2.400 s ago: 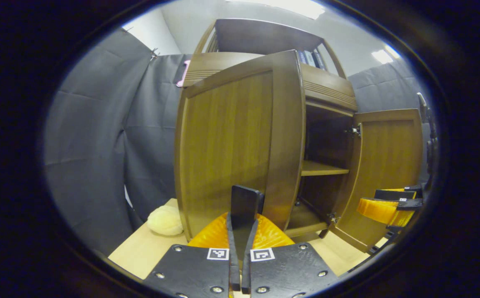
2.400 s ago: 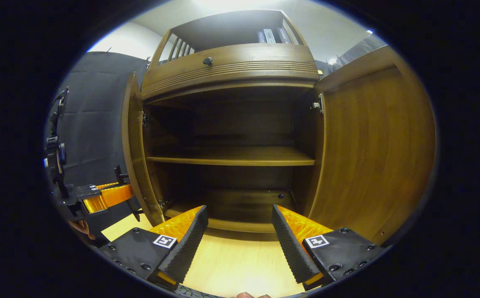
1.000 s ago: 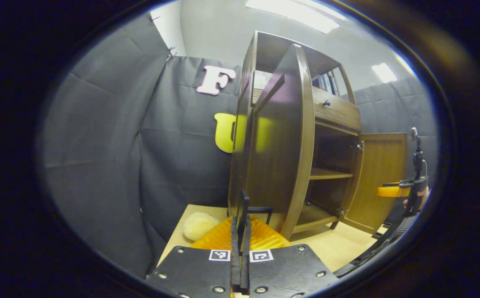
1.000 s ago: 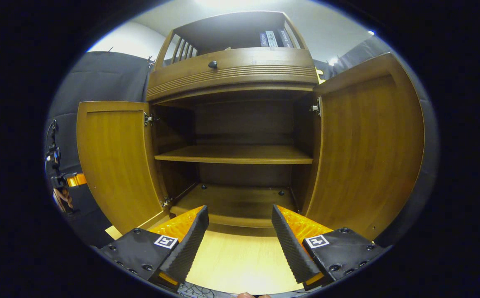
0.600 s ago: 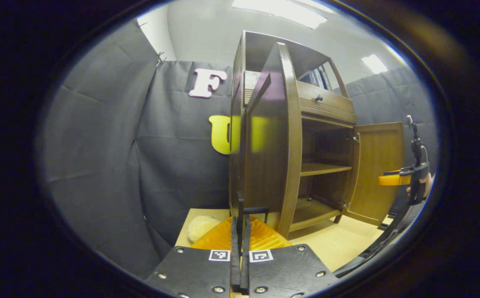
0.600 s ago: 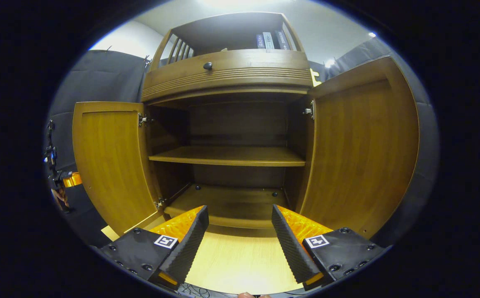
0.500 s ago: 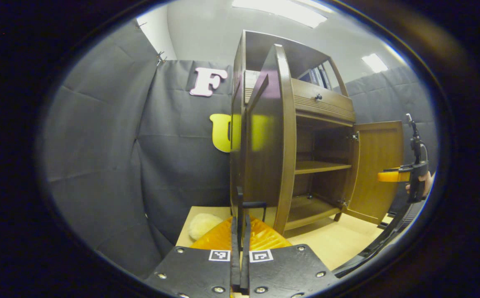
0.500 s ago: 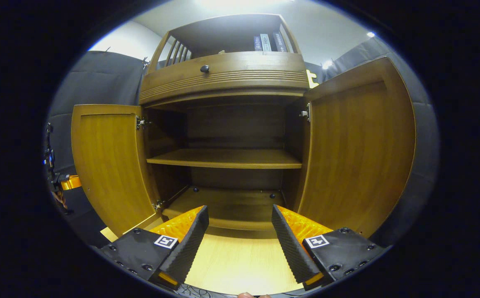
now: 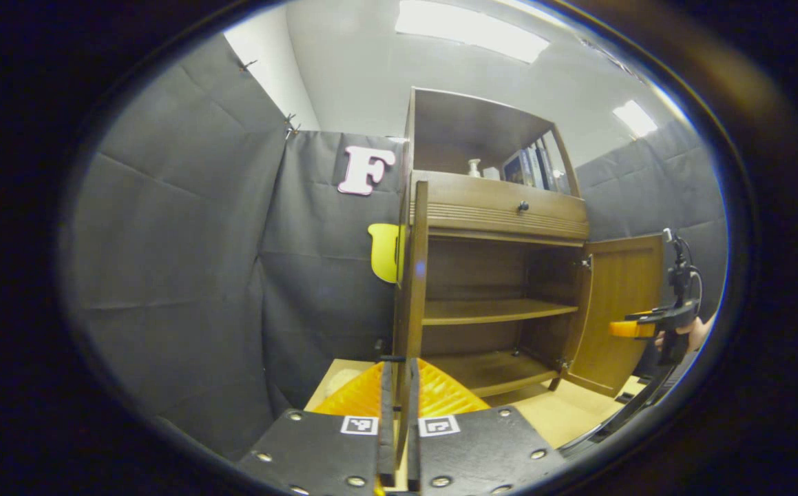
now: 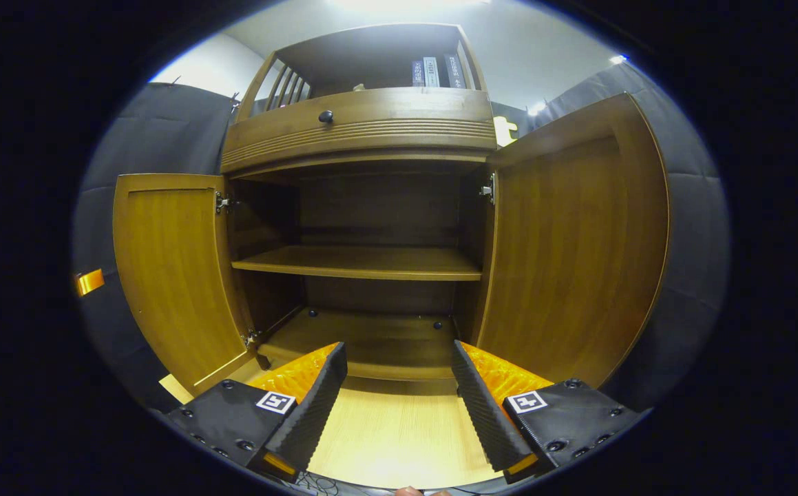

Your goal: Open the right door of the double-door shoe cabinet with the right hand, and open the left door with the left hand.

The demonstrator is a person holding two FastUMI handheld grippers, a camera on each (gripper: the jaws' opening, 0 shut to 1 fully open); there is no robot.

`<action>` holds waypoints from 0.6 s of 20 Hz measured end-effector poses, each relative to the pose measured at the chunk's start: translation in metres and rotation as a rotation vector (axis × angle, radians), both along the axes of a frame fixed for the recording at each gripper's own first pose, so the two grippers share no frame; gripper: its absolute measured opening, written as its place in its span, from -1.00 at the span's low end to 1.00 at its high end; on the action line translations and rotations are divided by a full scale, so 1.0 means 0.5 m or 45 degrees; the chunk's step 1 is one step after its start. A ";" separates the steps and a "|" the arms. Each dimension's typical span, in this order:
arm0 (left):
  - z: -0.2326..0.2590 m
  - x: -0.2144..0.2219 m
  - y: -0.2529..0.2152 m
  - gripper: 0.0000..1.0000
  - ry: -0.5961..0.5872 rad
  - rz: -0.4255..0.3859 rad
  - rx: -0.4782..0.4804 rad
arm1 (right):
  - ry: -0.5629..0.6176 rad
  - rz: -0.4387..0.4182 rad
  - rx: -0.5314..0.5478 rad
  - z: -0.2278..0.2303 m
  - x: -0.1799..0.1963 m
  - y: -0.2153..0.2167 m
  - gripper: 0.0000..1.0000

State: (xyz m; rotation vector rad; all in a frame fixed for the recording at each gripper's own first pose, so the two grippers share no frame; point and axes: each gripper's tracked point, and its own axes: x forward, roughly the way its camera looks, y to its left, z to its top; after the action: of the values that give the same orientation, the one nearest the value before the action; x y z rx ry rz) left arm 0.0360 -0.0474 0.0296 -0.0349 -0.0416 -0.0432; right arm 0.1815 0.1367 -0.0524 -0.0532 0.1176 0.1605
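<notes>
Shoe cabinet (image 10: 361,124): it stands on the light wooden table (image 10: 399,434) against the booth's black cloth, and it is your landmark here. Inside, the middle shelf (image 10: 361,263) and the floor of the cabinet are bare.

Right door (image 10: 578,255): swung out wide from the cabinet's right side, its inner face toward your right gripper. Judged from this, its part of the task is done.

Left door (image 10: 171,269): swung out from the cabinet's left side. In the left gripper view you see this left door (image 9: 412,275) almost edge-on, standing straight out from the cabinet front.

Left gripper (image 9: 399,406): your fingers are closed nearly together right at the lower edge of the left door. You cannot tell whether they pinch the door edge or its handle, or simply sit shut in front of it.

Right gripper (image 10: 399,396): its fingers stand spread apart with nothing between them, in front of the cabinet's open middle, above the table. From the left gripper view the right gripper (image 9: 636,329) hangs just off the right door, apart from it, held in a hand (image 9: 695,334).

Step in hand: the last of the left door's swing; both doors look open.

Next move: if your left fingers hold the door, spread them and draw back from the cabinet without nudging the door shut.
</notes>
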 end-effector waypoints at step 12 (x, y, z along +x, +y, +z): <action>-0.067 0.016 -0.177 0.82 0.035 0.134 -0.146 | 0.045 0.027 -0.035 -0.005 -0.072 -0.041 0.92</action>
State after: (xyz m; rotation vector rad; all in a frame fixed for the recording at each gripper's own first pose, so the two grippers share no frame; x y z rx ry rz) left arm 0.0440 -0.1361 -0.0037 -0.1475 -0.0186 0.0650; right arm 0.1458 0.1161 -0.0550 -0.0791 0.1544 0.1814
